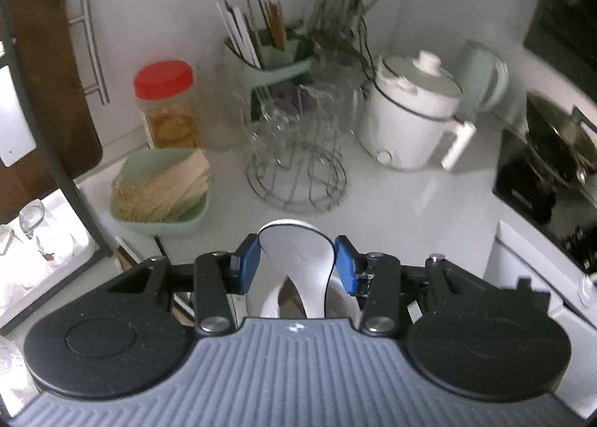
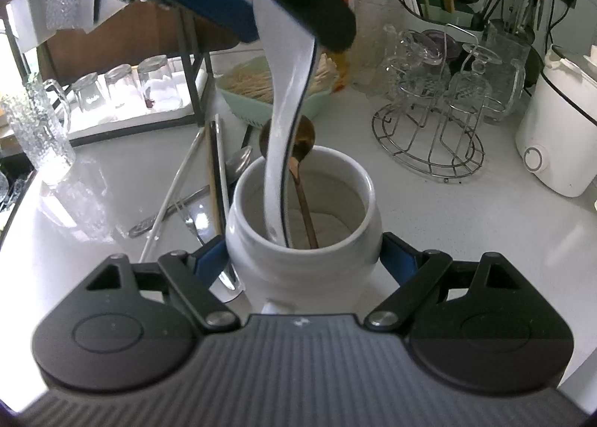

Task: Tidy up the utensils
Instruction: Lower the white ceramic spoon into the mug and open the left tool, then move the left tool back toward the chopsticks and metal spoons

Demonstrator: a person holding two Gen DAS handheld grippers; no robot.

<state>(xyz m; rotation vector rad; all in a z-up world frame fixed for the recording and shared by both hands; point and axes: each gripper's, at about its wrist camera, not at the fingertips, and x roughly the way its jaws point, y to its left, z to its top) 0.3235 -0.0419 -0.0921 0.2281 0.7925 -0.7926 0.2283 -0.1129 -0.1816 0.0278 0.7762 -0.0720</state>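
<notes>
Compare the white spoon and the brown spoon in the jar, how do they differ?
The white spoon is broad and pale; the brown spoon is thin and dark. The left gripper holds the white spoon, while the brown spoon leans free. Both stand handle down in the white jar.

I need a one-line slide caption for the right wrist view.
Right gripper steadies the white jar while the left gripper lowers a white spoon in beside a wooden spoon.
</notes>
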